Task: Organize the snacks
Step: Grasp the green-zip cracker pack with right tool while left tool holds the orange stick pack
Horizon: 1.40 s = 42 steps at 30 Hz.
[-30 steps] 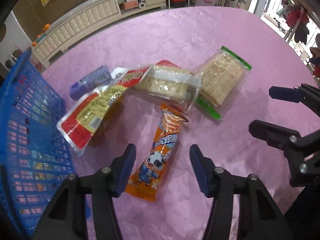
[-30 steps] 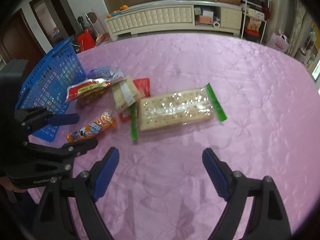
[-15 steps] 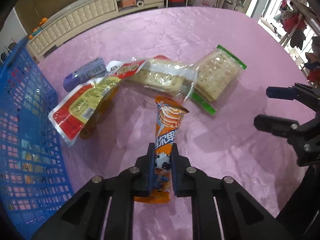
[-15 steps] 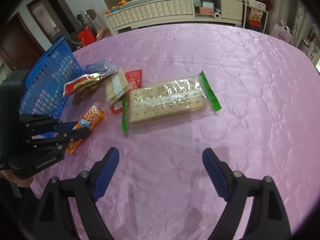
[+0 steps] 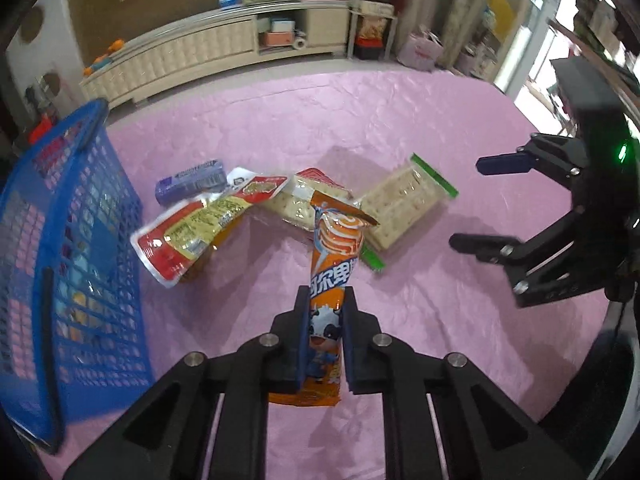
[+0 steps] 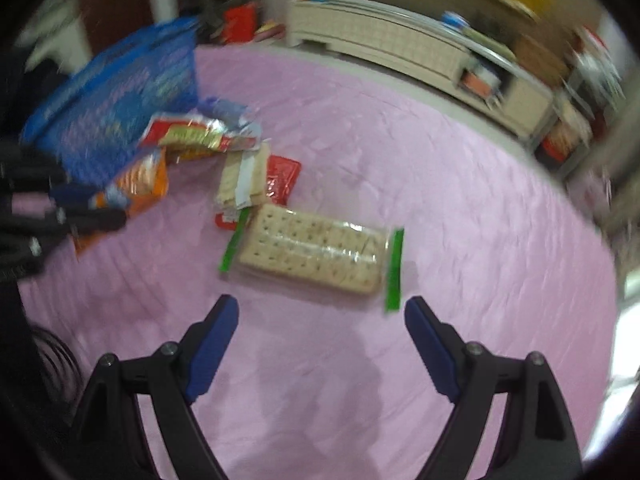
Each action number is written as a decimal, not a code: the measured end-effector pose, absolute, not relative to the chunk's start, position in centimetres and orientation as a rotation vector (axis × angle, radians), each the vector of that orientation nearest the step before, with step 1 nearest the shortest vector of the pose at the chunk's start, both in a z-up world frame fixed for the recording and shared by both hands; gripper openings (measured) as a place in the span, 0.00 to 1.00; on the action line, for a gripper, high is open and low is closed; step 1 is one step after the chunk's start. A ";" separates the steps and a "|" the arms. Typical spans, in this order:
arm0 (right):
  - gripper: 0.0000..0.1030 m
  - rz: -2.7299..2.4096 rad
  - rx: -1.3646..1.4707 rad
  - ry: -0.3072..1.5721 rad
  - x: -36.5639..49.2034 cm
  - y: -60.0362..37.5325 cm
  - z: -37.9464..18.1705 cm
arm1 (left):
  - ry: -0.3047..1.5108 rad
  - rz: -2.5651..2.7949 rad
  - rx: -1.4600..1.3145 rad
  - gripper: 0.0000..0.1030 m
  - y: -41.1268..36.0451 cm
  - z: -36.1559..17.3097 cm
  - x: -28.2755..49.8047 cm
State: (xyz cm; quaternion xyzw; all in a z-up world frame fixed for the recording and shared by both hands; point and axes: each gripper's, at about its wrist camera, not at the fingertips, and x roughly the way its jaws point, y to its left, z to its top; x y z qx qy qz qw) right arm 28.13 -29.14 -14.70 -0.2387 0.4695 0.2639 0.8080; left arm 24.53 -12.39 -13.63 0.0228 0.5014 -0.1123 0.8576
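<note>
Left tongs (image 5: 325, 322) clamped on the orange snack stick (image 5: 332, 280), raised off the pink worktop (image 5: 440, 320) with its far end tipped up over the pile. Beyond it, overlapping: red-and-yellow packet (image 5: 192, 232), clear cracker pack with red end (image 5: 304, 200), purple bar (image 5: 190, 182) behind. Green-edged cracker pack (image 6: 316, 254) just beside these, directly ahead of the right tongs (image 6: 320, 340), spread wide and holding nothing. Blue basket (image 5: 60, 248) along the worktop's left edge, near the pile.
</note>
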 end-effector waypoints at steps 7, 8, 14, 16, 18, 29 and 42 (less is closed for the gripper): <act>0.85 0.737 -0.705 1.029 30.1 -27.6 -17.1 | 1.061 -0.167 -0.039 0.12 -13.0 -16.8 26.9; 0.85 0.767 -0.737 1.018 30.2 -27.3 -17.3 | 1.051 -0.165 -0.028 0.12 -13.1 -16.9 27.0; 0.86 0.904 -0.846 1.064 31.9 -25.6 -19.1 | 1.013 -0.164 0.034 0.12 -13.4 -17.2 27.6; 0.86 0.968 -0.903 1.012 32.0 -25.0 -19.1 | 1.000 -0.163 0.048 0.12 -13.4 -17.2 27.6; 0.86 0.990 -0.910 1.038 32.8 -24.4 -19.2 | 0.997 -0.164 0.049 0.12 -13.4 -17.3 27.9; 0.85 1.058 -0.794 1.092 35.1 -24.6 -19.9 | 0.993 -0.156 0.021 0.12 -13.5 -17.9 28.0; 0.66 0.906 -0.674 1.098 27.5 -25.2 -18.4 | 0.951 -0.154 0.061 0.12 -12.9 -16.5 23.8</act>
